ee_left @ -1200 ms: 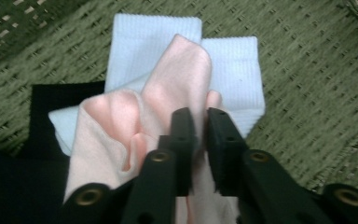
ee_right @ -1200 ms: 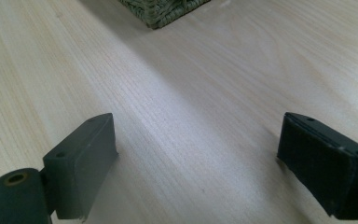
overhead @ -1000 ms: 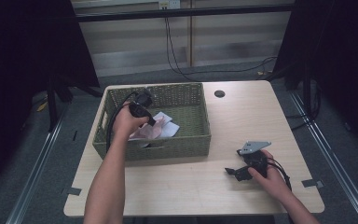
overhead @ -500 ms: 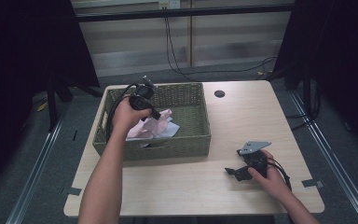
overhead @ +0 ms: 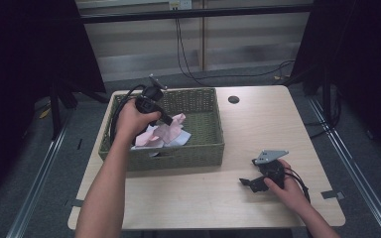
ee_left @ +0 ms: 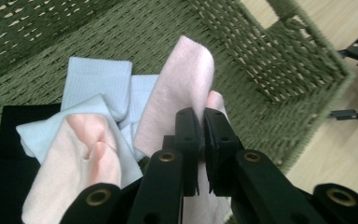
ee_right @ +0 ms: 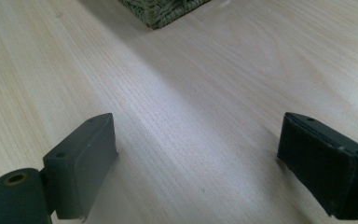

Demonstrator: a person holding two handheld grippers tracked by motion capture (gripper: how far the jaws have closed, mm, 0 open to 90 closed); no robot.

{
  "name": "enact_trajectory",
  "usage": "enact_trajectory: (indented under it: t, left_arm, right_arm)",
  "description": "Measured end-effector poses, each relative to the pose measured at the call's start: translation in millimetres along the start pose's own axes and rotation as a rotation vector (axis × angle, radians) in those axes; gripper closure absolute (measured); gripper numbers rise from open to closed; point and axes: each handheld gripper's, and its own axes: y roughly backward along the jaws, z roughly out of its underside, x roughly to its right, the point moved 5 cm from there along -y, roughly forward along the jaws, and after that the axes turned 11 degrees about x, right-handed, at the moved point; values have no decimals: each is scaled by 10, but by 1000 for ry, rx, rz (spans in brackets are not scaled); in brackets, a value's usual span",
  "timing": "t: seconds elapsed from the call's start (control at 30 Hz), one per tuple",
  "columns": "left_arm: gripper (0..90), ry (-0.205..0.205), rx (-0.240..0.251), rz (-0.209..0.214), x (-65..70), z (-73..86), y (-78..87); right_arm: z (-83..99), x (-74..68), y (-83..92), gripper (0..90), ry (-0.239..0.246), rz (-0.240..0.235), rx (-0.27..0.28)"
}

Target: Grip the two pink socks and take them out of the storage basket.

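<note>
Green wicker is forming the basket (overhead: 188,153) that is sitting on the left half of the pale wooden desk (overhead: 258,124), and a small heap of socks is lying inside it. The left gripper (overhead: 170,120), held in the person's left hand (overhead: 131,119), is reaching over the basket's back left part and angling down toward the heap. In the left gripper view its fingers (ee_left: 186,140) are pressing together on a fold of a pink sock (ee_left: 182,88), which is hanging up from the pile between them. Beside that sock a light blue sock (ee_left: 95,81) is lying on the basket floor, another pink sock (ee_left: 74,154) is draped over it nearer the camera, and a black piece of cloth (ee_left: 9,154) is lying at the left edge.

The right gripper (overhead: 250,182) is resting low over the desk's right front area, well apart from the basket, gripped by the right hand (overhead: 290,191), with its grey plate (overhead: 270,156) on top. In the right gripper view its fingers (ee_right: 88,158) are standing wide apart with nothing between them, just bare wood grain, and a corner of the basket (ee_right: 163,9) is showing at the top edge.
</note>
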Motion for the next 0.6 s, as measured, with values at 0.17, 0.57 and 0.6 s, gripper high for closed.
enact_trajectory:
  t: [0.17,0.57,0.6]
  left_arm:
    - [847,3,0,14,56,-10,77]
    - [847,-5,26,66,269,-44,311]
    - [847,-4,23,65,287,-41,330]
  right_arm:
    - [0,0,0,106,0,0,0]
    - [-1,1,0,106,1,0,1]
    - [0,1,0,106,1,0,1]
